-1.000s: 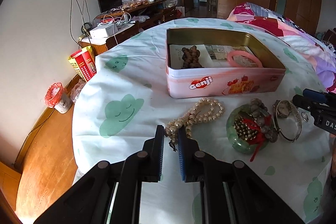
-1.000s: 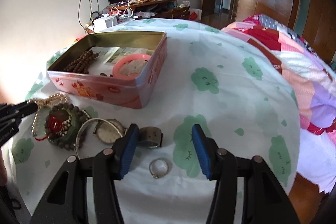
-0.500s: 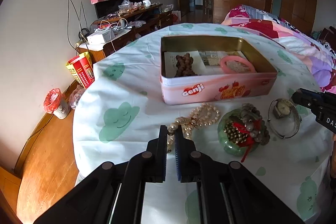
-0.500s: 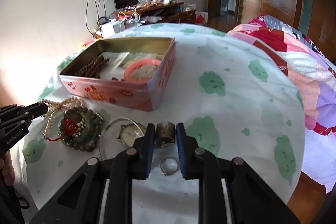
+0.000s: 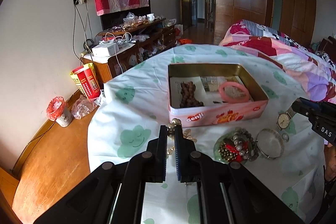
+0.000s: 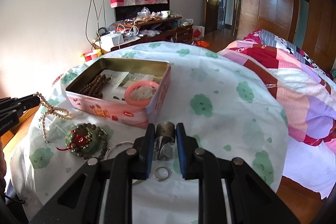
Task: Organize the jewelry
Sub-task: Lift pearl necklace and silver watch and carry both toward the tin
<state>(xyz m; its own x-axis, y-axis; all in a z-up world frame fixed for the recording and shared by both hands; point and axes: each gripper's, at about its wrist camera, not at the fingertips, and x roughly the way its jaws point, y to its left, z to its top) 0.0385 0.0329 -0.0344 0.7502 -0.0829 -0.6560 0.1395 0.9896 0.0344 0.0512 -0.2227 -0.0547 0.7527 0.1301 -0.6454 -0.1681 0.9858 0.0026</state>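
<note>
Left gripper (image 5: 171,133) clenched on a pearl necklace (image 6: 49,109), round cream beads dangling above the cloud-print sheet (image 6: 220,98). Right gripper (image 6: 165,129) clamped on a watch (image 6: 164,135), meshed metal band upright. Beyond: pink rectangular tin (image 6: 117,106) holding brown wooden beads (image 6: 94,86), pink glossy bangle (image 6: 139,93). Nearby, small silver ring (image 6: 162,174).

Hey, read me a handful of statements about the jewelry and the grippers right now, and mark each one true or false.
1. The left gripper is shut on the pearl necklace. True.
2. The pink bangle lies on the cloth outside the tin. False: it is inside the tin.
3. The right gripper holds the watch by its metal band. True.
4. The small ring is inside the tin. False: it lies on the cloth under the right gripper.
</note>
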